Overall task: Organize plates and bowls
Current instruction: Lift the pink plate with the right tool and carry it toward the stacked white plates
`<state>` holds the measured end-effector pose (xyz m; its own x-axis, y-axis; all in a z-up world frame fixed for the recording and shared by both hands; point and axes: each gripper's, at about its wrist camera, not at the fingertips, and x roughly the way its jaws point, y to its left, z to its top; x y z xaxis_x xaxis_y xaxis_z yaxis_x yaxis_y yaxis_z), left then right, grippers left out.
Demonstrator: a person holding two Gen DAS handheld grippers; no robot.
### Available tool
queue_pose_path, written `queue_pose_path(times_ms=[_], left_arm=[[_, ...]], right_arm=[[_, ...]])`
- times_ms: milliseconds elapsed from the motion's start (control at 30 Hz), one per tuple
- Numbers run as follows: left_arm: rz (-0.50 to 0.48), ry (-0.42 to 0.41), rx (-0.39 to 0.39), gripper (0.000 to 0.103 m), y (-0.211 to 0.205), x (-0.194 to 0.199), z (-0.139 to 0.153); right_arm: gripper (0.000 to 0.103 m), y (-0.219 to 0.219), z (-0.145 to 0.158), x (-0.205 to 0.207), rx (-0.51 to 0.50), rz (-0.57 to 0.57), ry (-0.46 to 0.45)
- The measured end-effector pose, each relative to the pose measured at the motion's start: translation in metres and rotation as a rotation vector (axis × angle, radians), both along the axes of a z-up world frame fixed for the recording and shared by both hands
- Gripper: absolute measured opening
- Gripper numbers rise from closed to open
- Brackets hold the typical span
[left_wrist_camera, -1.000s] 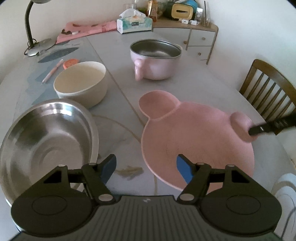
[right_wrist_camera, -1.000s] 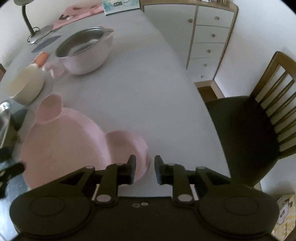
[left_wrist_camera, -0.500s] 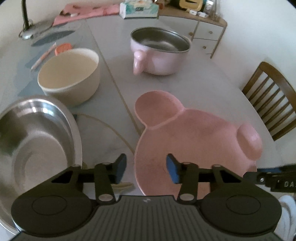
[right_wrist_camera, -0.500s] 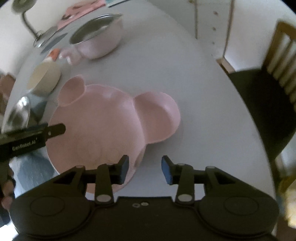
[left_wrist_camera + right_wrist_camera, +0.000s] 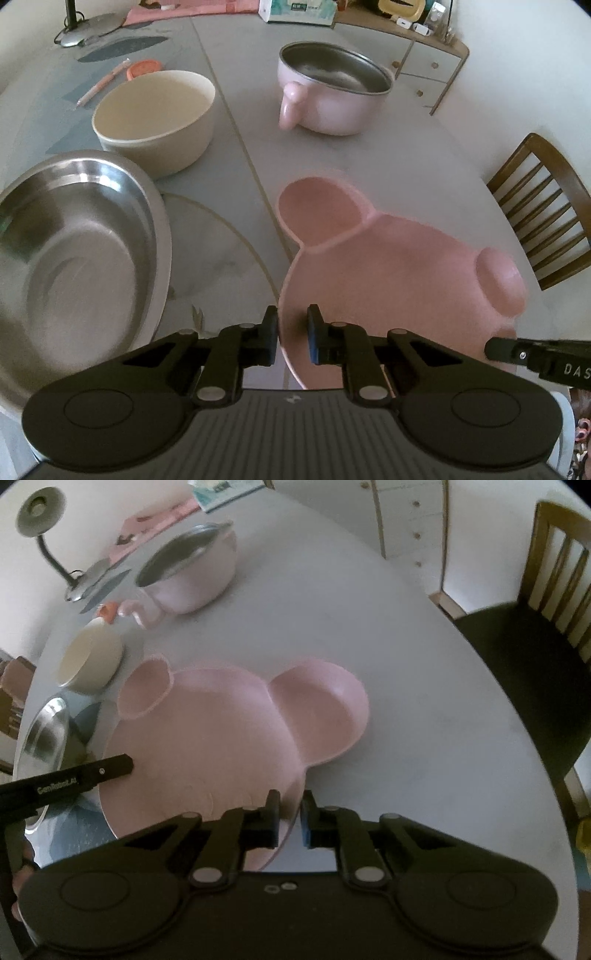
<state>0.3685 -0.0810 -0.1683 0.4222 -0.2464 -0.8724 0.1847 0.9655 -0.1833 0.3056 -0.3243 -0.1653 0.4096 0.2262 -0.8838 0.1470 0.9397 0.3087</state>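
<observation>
pink plate now pinched — left gripper closing, right gripper clamped (both wider before)

Dim, soft daylight; fisheye-warped edges

We're in somebody's home here, a dining room by the look of it. A big pale oval tabletop carries everyday tableware: a pink bear-shaped plate, a cream bowl, a steel bowl, a pink steel-lined pot. A slatted wooden dining chair is drawn up alongside. Against the wall, a white chest of drawers with clutter on top, plus a tissue box and a gooseneck desk lamp.
</observation>
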Motion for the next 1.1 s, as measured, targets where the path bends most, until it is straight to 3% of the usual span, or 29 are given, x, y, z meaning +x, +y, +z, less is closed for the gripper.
queue_pose_path(times_ms=[633, 833, 1100], left_arm=[[-0.114, -0.077, -0.013, 0.014, -0.047, -0.115, 0.068], [-0.14, -0.071, -0.019, 0.014, -0.068, -0.144, 0.067], [-0.171, -0.044, -0.005, 0.014, -0.092, -0.175, 0.053]], right_arm=[[0.011, -0.05, 0.064, -0.097, 0.015, 0.042, -0.104], [0.011, -0.071, 0.068, -0.13, 0.018, 0.033, -0.106], [0.011, -0.098, 0.053, -0.158, 0.021, 0.033, -0.081]])
